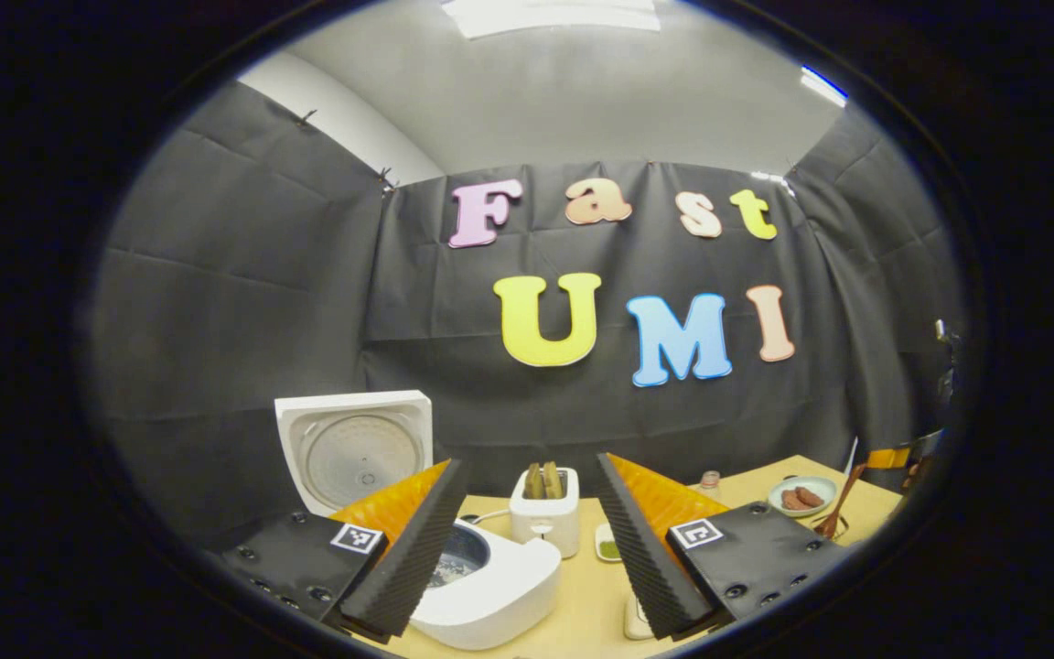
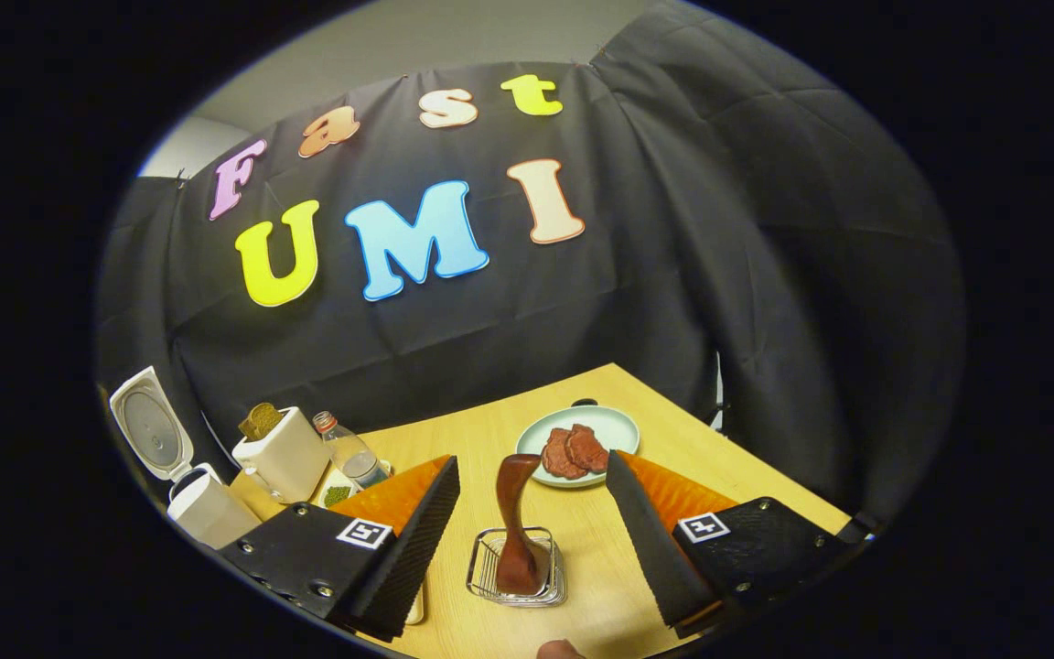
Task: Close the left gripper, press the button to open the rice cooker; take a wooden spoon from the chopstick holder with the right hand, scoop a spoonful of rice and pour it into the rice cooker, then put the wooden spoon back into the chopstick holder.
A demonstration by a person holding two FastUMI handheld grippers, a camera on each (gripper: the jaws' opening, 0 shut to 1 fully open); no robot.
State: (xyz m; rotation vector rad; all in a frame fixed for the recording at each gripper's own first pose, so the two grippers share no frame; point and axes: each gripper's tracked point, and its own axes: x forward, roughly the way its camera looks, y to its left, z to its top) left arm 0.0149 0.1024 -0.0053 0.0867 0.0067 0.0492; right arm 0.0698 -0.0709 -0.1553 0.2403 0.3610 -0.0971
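The white rice cooker [image 1: 490,586] stands with its lid [image 1: 355,453] raised, and rice shows in its pot [image 1: 456,566]. My left gripper [image 1: 527,549] hangs open above the table, with the cooker's right half between its fingers and nothing held. In the right gripper view the dark wooden spoon [image 2: 518,522] stands upright in the wire chopstick holder [image 2: 518,569]. My right gripper [image 2: 532,535] is open around the spoon's handle with clear gaps on both sides. The cooker [image 2: 202,513] shows far left there, lid [image 2: 152,435] up.
A white toaster [image 1: 545,513] with bread stands behind the cooker. A small dish of green stuff [image 1: 608,547], a bottle [image 2: 349,453] and a plate of brown patties [image 2: 579,446] sit on the wooden table [image 2: 454,439]. The black cloth wall closes the back.
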